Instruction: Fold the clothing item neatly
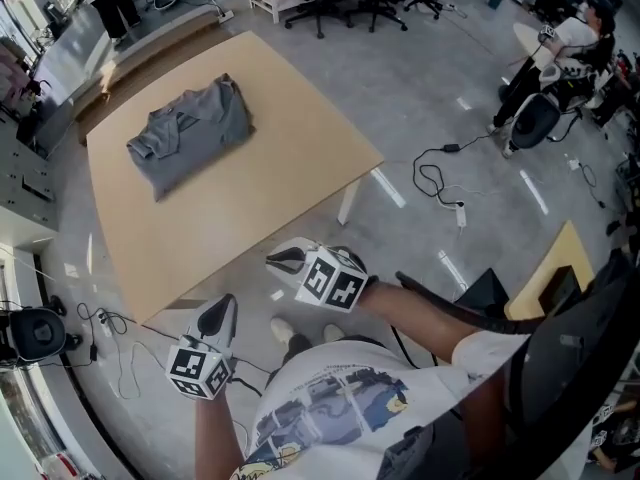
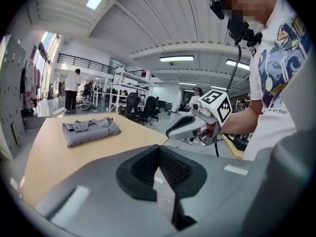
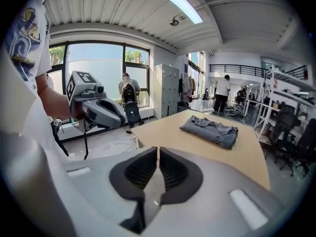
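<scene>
Grey shirt [image 1: 190, 133] folded, upper left of the tabletop [image 1: 250, 218]; left gripper [image 1: 218, 318] and right gripper [image 1: 285, 260] clear, jaws pressed together, empty. Folding looks done; maybe neaten edges.

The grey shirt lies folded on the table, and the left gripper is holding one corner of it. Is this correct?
No. The grey shirt lies folded on the table, but the left gripper holds nothing: the left gripper view shows its jaws shut and empty, far from the shirt.
</scene>
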Demonstrator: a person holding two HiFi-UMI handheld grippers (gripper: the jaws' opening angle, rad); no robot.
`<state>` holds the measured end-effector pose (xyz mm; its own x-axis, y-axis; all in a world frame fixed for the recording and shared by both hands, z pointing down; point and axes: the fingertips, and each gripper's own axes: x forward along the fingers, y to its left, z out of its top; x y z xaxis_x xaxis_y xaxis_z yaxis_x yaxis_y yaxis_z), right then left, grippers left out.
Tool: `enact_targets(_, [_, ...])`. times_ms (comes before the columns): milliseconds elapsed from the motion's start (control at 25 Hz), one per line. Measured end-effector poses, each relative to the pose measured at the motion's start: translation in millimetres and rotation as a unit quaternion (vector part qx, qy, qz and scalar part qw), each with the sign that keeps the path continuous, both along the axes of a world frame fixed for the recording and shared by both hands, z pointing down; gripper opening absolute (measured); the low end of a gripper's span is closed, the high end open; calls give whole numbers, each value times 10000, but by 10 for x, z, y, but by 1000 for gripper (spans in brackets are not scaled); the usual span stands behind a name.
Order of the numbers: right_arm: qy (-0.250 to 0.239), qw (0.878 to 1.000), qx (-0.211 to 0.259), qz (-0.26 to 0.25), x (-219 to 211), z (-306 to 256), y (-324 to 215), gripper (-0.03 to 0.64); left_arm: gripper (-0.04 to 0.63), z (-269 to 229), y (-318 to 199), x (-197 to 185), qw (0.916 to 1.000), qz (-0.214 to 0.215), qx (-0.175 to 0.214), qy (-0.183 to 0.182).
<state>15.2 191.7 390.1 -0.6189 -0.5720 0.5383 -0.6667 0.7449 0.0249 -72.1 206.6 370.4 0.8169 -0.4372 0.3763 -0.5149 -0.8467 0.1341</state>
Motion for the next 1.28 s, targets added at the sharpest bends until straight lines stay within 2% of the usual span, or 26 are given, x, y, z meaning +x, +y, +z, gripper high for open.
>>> enact_targets(320, [-26, 9999, 101, -82, 173, -29, 289, 12, 8, -2, 292, 169, 9999, -112, 11, -2])
enact_targets(600, [-23, 9999, 104, -47, 316, -7, 436, 3, 8, 47, 429, 334, 10000, -43, -47, -12])
enact_targets(1280, [-19, 9999, 135, 69, 490, -15, 464, 3, 8, 41, 411, 520, 9999, 125, -64, -78])
